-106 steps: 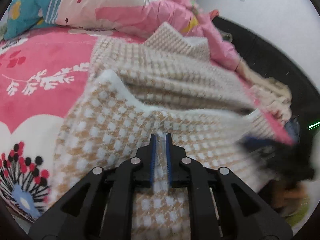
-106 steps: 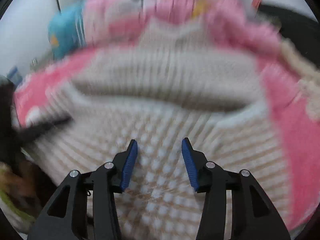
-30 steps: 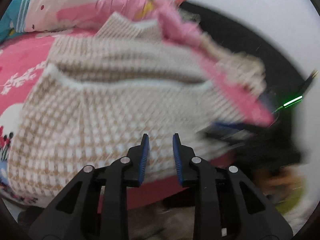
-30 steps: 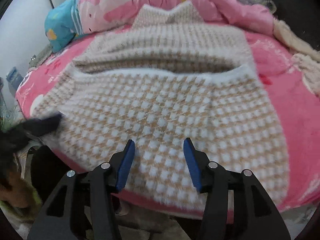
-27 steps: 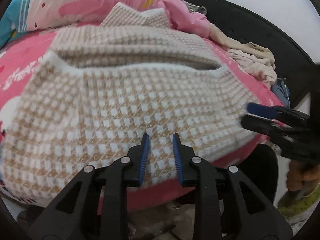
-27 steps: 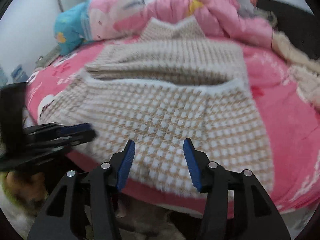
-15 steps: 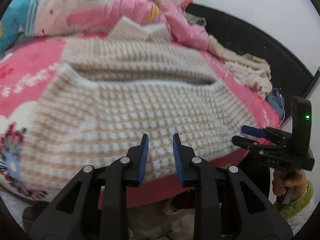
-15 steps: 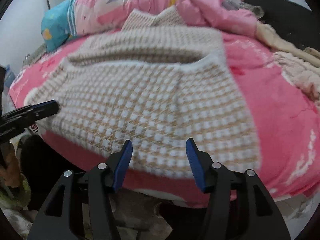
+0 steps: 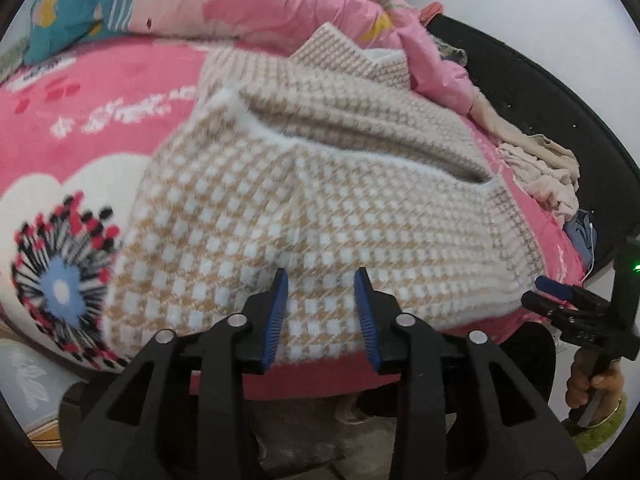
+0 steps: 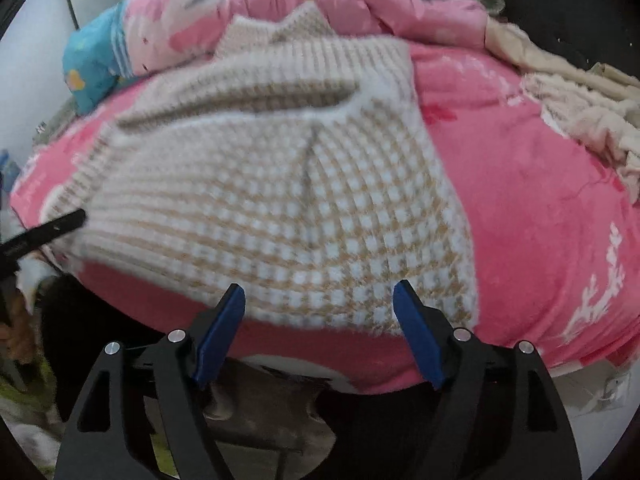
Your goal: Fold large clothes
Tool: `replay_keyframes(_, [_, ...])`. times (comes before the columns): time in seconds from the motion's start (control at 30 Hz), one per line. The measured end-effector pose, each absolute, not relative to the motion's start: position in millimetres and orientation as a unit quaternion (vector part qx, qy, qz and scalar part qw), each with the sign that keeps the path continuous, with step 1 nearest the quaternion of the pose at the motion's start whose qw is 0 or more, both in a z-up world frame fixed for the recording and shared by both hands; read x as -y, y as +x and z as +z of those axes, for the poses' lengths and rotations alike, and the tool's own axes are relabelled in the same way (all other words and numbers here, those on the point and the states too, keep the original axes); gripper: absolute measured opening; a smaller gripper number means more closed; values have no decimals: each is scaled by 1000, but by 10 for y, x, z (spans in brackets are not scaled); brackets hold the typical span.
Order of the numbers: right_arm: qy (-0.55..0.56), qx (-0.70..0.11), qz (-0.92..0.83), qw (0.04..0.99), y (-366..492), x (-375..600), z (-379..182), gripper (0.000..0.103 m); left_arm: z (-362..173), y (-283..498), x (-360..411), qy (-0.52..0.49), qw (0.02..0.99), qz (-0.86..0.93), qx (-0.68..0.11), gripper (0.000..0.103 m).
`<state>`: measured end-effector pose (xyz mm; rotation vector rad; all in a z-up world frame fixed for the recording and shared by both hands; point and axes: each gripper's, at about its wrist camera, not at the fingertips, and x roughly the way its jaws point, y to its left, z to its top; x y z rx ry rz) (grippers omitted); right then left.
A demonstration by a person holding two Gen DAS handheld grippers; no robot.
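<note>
Our left gripper (image 9: 320,312) let go of the houndstooth sweater (image 9: 328,220) and drew back. Both jaws have just been opening, our right gripper (image 10: 320,332) widest, with nothing pinched.

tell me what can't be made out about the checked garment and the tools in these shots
- Checked garment, both views: sleeves and underside folded out of sight; its type stays unclear.
- Right view: garment's left half motion-blurred.
- Left tool, own view: open, jaws just widened; whether its tips touch the cloth is unclear.
- Right tool, own view: open, jaws just widened, over the pink blanket edge; the left view shows it side-on.

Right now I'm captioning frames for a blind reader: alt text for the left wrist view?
A beige-and-white checked sweater lies folded on a pink bed. The left gripper, just opened and empty, is above its near edge, with the right gripper at far right.
</note>
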<state>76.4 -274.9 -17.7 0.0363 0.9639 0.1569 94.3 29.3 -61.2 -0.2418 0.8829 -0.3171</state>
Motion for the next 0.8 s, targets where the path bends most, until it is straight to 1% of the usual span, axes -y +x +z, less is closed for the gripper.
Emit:
replay_keyframes(0.03, [19, -456, 81, 886, 738, 2715, -100, 82, -553, 947, -270, -115, 887, -154, -420, 41])
replay_keyframes(0.1, [26, -445, 95, 890, 750, 2667, 5, 84, -465, 976, -245, -113, 891, -156, -411, 48])
replay_keyframes(0.13, [32, -440, 105, 891, 719, 2649, 49, 85, -436, 1002, -226, -108, 892, -155, -410, 54])
replay_keyframes(0.17, [35, -438, 110, 892, 744, 2618, 72, 86, -430, 1027, -226, -101, 893, -151, -412, 57])
replay_keyframes(0.37, [17, -443, 115, 889, 850, 2419, 40, 86, -594, 1200, -169, -77, 882, -126, -448, 58])
replay_keyframes(0.53, [4, -459, 111, 881, 906, 2337, -22, 86, -662, 1212, -187, -84, 887, -135, -434, 61])
replay_keyframes(0.63, [6, -464, 119, 878, 951, 2298, -45, 86, -717, 1230, -208, -95, 884, -135, -438, 61])
replay_keyframes(0.8, [-3, -460, 133, 878, 982, 2171, 1, 86, -717, 1267, -143, -80, 883, -125, -445, 62])
